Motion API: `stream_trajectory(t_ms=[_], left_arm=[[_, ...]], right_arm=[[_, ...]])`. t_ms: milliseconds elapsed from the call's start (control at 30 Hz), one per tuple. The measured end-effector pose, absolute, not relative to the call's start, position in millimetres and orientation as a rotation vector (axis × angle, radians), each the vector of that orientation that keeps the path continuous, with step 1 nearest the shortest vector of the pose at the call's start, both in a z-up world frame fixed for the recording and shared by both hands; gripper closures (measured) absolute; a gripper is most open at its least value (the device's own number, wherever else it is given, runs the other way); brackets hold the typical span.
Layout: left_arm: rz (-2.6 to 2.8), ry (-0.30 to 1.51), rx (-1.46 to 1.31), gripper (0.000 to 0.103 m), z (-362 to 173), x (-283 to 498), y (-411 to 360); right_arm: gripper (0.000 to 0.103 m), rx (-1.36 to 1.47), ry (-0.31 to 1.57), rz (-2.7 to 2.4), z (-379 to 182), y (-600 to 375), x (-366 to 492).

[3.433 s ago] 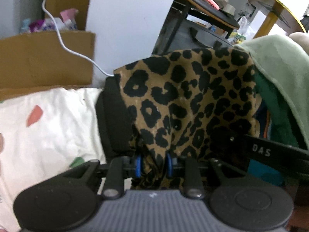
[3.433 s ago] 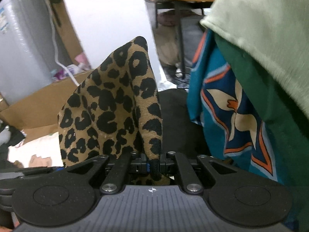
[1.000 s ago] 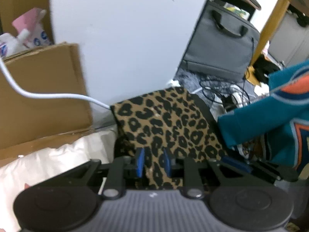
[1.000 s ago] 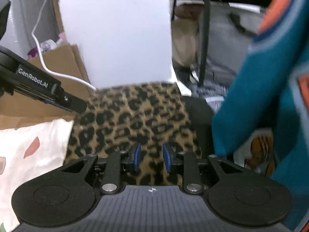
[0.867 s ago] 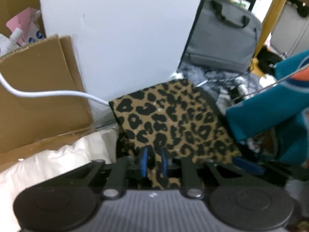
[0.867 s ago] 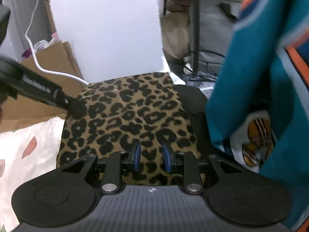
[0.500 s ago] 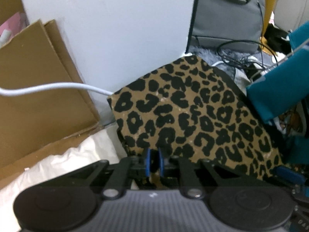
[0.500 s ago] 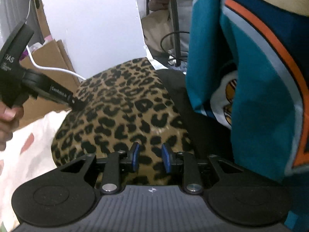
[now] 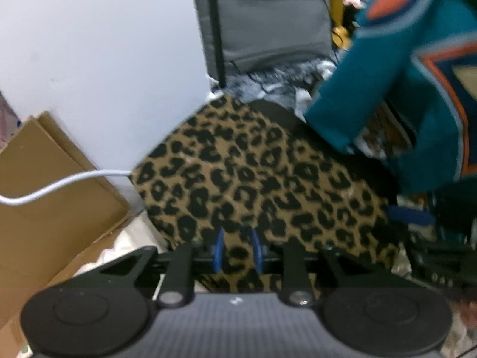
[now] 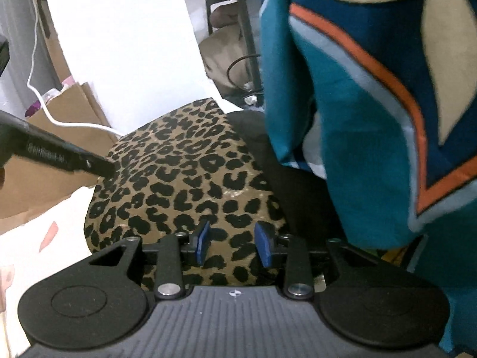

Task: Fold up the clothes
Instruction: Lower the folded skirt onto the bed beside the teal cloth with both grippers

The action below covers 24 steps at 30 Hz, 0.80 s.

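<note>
A folded leopard-print garment (image 9: 253,179) (image 10: 184,173) lies flat on a black cushion (image 10: 298,185). My left gripper (image 9: 237,250) is open at the garment's near edge, and the print shows between its blue pads. My right gripper (image 10: 232,243) is also open, wider, just above the near edge of the cloth, holding nothing. In the right wrist view the left gripper's black finger (image 10: 89,161) reaches in from the left and touches the garment's left edge.
A teal jersey with orange trim (image 9: 402,89) (image 10: 372,104) hangs close on the right, over the cushion. A white panel (image 9: 104,44) stands behind, with cardboard (image 9: 44,194) and a white cable (image 10: 44,110) to the left. White patterned bedding (image 10: 38,238) lies lower left. A grey bag (image 9: 268,15) sits on the floor.
The garment came down from hanging in both grippers to lying flat. The left gripper, shut on its edge half a second ago, has opened. The right gripper's pads have spread wider.
</note>
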<state>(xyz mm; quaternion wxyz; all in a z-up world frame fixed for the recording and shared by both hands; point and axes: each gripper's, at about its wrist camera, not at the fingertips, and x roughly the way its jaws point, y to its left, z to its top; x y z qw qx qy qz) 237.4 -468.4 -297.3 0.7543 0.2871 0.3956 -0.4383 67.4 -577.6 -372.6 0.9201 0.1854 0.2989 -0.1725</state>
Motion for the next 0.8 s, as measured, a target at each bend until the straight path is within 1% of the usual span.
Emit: stream_trajectory(t_ms=[133, 267, 367, 467, 533, 667, 733, 767, 800], left_arm=[[-0.957, 0.873, 0.637, 0.08, -314.9, 232.2, -465.2], [-0.959, 0.882, 0.647, 0.077, -332.6, 227.1, -462.0], [-0.955, 0.861, 0.685, 0.074, -331.4, 223.7, -463.7], [-0.931, 0.86, 0.717, 0.074, -331.9, 223.7, -463.6], [-0.922, 0.893, 0.701, 0.077, -327.6, 224.1, -457.8], [-0.887, 0.966, 0.618, 0.076, -317.9, 227.1, -441.6], [-0.882, 0.972, 0.611, 0.071, -312.3, 225.2, -434.4], [-0.881, 0.972, 0.606, 0.062, -307.7, 224.0, -430.6], [-0.88, 0.973, 0.601, 0.049, -303.1, 222.9, -426.7]], right_arm=[[0.063, 0.376, 0.654, -0.358, -384.0, -579.4, 69.0], [0.063, 0.346, 0.691, -0.348, -387.5, -581.0, 60.9], [0.063, 0.35, 0.699, -0.363, -388.3, -582.4, 57.2], [0.063, 0.364, 0.711, -0.386, -389.0, -579.3, 53.0], [0.063, 0.374, 0.713, -0.404, -388.0, -575.7, 49.1], [0.063, 0.391, 0.68, -0.414, -374.8, -564.2, 40.2], [0.058, 0.39, 0.684, -0.397, -367.2, -558.2, 39.5], [0.053, 0.392, 0.686, -0.392, -363.8, -555.8, 39.3], [0.049, 0.395, 0.688, -0.388, -359.6, -553.6, 38.6]])
